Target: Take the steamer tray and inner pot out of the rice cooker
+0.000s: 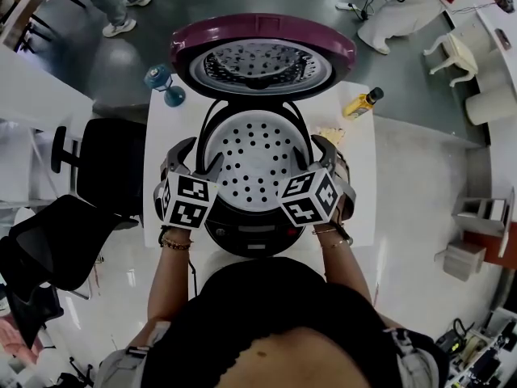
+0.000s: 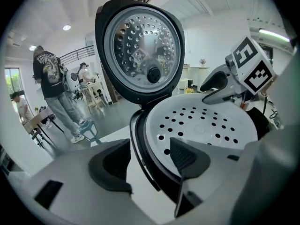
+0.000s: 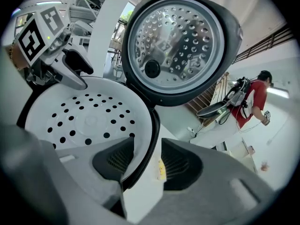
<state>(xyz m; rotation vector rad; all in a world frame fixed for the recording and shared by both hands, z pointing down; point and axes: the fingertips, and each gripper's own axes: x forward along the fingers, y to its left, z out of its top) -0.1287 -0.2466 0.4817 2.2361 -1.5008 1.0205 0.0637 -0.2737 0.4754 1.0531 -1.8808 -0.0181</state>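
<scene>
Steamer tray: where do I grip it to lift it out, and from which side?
Grip the tray by its rim, at the left and right edges, coming down from the front. It sits flat in the cooker, so only the rim offers a hold; the raised lid blocks the back.

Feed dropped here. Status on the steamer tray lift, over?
Left gripper and right gripper open, straddling opposite rims. Steamer tray seated in rice cooker. Nothing obstructing.

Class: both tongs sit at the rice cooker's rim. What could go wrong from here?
Left tongs and right tongs straddle the round white perforated plastic steamer tray and the black cooker rim together, so they might clamp both. Uneven lifting could tilt the tray into the open maroon lid.
</scene>
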